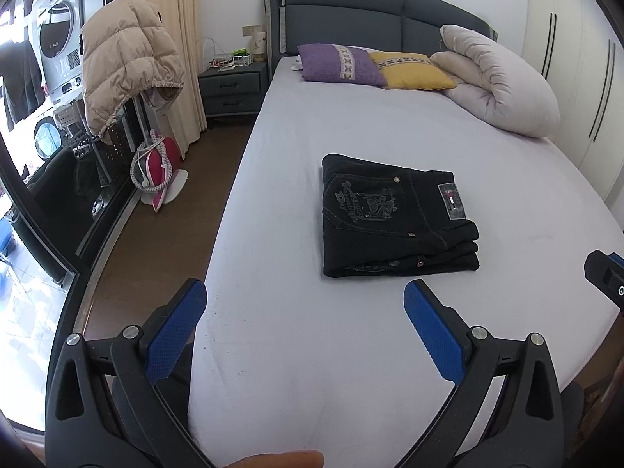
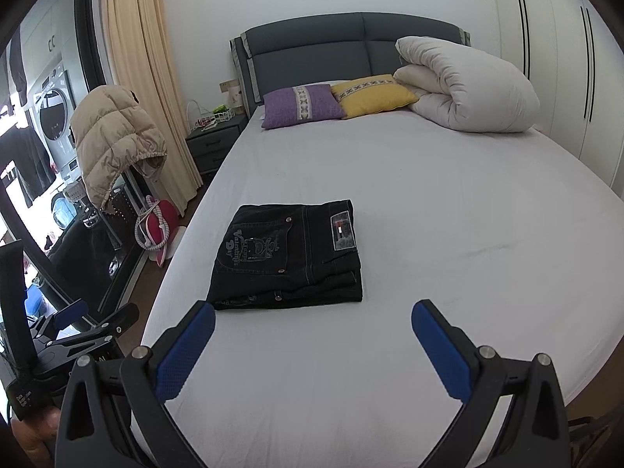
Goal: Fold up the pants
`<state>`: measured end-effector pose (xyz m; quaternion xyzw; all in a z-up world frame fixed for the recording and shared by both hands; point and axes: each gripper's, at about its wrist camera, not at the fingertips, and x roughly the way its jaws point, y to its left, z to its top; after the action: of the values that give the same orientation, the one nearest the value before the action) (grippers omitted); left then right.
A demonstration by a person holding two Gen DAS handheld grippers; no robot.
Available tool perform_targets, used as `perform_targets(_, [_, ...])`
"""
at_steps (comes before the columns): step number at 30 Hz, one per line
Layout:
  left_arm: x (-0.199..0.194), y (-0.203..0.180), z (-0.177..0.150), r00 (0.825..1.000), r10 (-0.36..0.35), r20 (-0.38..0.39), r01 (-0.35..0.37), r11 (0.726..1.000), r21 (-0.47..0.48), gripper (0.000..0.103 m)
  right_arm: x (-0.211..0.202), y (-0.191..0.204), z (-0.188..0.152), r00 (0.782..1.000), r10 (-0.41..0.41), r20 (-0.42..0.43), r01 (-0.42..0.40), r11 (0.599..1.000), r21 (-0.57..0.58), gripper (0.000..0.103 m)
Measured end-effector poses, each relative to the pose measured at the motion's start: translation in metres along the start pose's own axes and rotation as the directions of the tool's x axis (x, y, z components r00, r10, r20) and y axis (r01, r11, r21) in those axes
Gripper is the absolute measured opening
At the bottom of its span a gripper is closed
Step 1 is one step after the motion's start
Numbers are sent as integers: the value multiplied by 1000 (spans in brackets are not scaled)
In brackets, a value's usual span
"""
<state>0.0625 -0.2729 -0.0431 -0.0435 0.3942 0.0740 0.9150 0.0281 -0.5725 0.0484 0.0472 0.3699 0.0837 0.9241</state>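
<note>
Black pants [image 1: 397, 218] lie folded into a compact rectangle on the pale bed sheet [image 1: 296, 351], back pocket with embroidery and a label patch facing up. They also show in the right wrist view [image 2: 288, 253]. My left gripper [image 1: 306, 300] is open and empty, held back from the pants' near edge. My right gripper [image 2: 314, 321] is open and empty, just short of the pants' near edge. The left gripper's body shows at the left of the right wrist view [image 2: 78, 331]; the right gripper's tip shows at the right edge of the left wrist view [image 1: 608, 277].
Purple pillow [image 2: 300, 105], yellow pillow [image 2: 372, 95] and a rolled white duvet [image 2: 464, 85] lie at the headboard. A nightstand [image 2: 214, 142], a beige jacket on a rack [image 2: 113, 140] and a pink item on the floor [image 2: 160, 230] stand left of the bed. Wardrobe doors [image 2: 565, 58] are on the right.
</note>
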Motion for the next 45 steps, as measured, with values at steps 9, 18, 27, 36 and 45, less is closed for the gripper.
perform_targets(9, [-2, 0, -1, 1000, -2, 1, 2, 1000, -2, 103, 0, 1, -1, 1000, -1, -1, 1, 1000, -3, 103])
perform_targets(18, [-2, -1, -1, 1000, -3, 2, 3, 1000, -2, 103, 0, 0, -1, 1000, 0, -1, 0, 1000, -4, 103])
perform_targets(27, [0, -5, -1, 1000, -6, -3, 6, 1000, -3, 103, 0, 1, -2, 1000, 2, -3, -2, 1000, -5, 103])
perform_targets(36, [0, -7, -1, 1000, -6, -5, 6, 1000, -5, 103, 4, 1, -8, 1000, 10, -11, -10, 1000, -8, 103])
perform_targets(45, [2, -10, -5, 1000, -9, -9, 9, 1000, -7, 103, 4, 0, -8, 1000, 20, -14, -20, 1000, -10, 103])
